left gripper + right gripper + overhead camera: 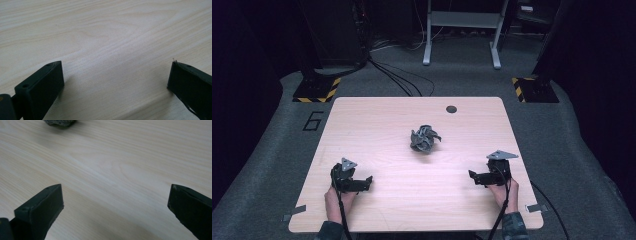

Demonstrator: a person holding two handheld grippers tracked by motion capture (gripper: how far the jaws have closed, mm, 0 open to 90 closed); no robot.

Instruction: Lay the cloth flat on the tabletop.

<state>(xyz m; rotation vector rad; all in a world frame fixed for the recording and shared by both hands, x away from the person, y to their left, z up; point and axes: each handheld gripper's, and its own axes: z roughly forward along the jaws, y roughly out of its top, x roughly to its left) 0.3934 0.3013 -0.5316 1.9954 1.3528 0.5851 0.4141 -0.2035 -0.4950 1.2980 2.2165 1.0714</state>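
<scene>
Lower frame: left gripper (368, 181) and right gripper (472, 176) rest on table (377, 115), both w/ jaws wide apart, holding nothing. Frame centre: crumpled grey cloth (424, 138), untouched. Looks like pre-reach; next, 1 gripper must go fwd to it.

The table (412, 190) is the one bright area in the high view, lit evenly from overhead, while the room around it sinks into near black. That view is soft and low in detail. Short, faint shadows lie under the left claw (368, 181) and the right claw (472, 176). In the left gripper view a soft shadow spreads on the wood just beside the left claw (115, 77), and the jaws look dark and slightly blurred. In the right gripper view the wood ahead of the right claw (115, 200) shows a pale sheen.
</scene>
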